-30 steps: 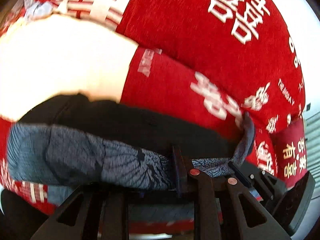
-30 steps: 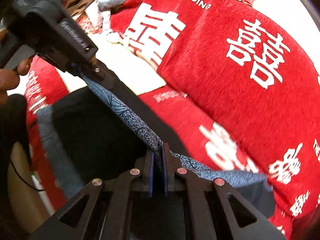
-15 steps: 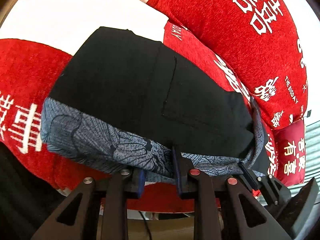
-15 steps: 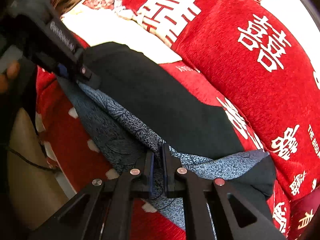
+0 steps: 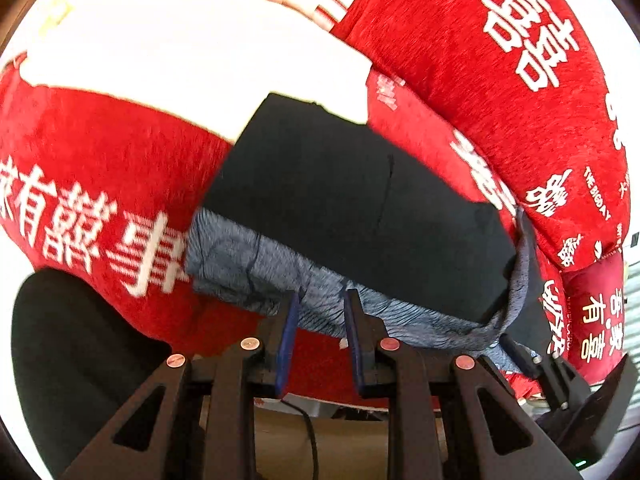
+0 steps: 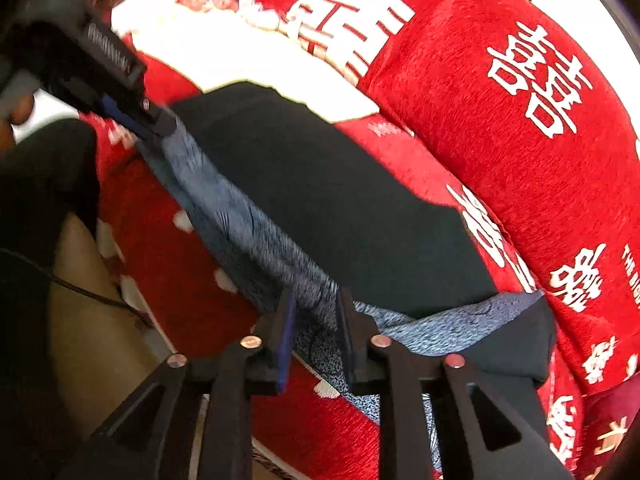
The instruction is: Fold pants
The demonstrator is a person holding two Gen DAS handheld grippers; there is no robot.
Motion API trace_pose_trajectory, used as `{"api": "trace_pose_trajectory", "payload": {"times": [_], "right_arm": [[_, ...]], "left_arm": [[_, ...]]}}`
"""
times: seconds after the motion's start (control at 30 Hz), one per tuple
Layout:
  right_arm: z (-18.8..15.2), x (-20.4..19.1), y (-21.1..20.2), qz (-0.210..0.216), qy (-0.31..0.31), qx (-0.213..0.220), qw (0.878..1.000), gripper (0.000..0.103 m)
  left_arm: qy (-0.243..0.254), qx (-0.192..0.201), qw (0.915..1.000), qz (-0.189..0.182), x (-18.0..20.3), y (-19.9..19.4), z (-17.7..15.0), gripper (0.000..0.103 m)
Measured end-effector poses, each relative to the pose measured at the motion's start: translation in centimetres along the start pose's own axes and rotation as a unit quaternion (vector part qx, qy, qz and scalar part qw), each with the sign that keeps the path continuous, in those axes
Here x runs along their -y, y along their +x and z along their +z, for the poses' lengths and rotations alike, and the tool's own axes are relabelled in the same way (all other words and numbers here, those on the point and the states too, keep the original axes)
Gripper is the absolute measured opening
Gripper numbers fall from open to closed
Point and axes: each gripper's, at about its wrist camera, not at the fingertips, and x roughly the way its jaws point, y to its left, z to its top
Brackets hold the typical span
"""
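The pants (image 5: pixel 352 208) are black with a blue-grey patterned lining, folded and lying on the red bedding near its front edge. They also show in the right wrist view (image 6: pixel 320 208). My left gripper (image 5: pixel 318 300) is open, its tips at the patterned near edge of the pants. My right gripper (image 6: pixel 316 300) is open too, with the patterned edge lying between its fingers. The left gripper also shows in the right wrist view (image 6: pixel 152 120) at the pants' left corner. The right gripper's body shows at the lower right of the left wrist view (image 5: pixel 560 372).
A red cover with white characters (image 5: pixel 520 128) lies over the bed, with a big red cushion (image 6: pixel 520 112) behind the pants. A white patch of bedding (image 5: pixel 180 48) lies at the back left. The bed edge, the floor (image 6: pixel 92 344) and a black cable are below.
Both grippers have laid the pants down on the bed and opened. The fabric was pinched in both a second ago and now lies loose between the fingers.
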Motion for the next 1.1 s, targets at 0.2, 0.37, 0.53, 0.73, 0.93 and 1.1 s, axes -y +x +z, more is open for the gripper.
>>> {"api": "trace_pose_trajectory", "payload": {"times": [0.2,0.37,0.53,0.73,0.93,1.1], "right_arm": [[2.7,4.1,0.3,0.053,0.106,0.048,0.992,0.075],[1.0,6.1,6.0,0.048,0.197,-0.061,0.977,0.075],[-1.5,9.5,3.8,0.056,0.266,-0.047,0.961,0.073],[-0.8,20.0,3.1,-0.085,0.354,-0.030,0.931,0.083],[-1.3,29.9,10.0,-0.138,0.461,-0.153,0.863,0.084],[-2.6,31.4,16.1,-0.137,0.435,-0.272,0.848,0.086]], "left_arm": [[0.042,0.005,0.9991,-0.004,3.8,2.3,2.2,0.027],[0.043,-0.025,0.9966,0.066,4.9,6.6,2.2,0.087],[0.088,-0.025,0.9910,0.098,6.2,6.8,1.1,0.087],[0.100,-0.024,0.9903,0.093,9.7,6.9,2.1,0.087],[0.151,-0.041,0.9819,0.107,13.7,8.7,1.4,0.087],[0.192,-0.043,0.9710,0.136,15.6,9.7,0.3,0.088]]}}
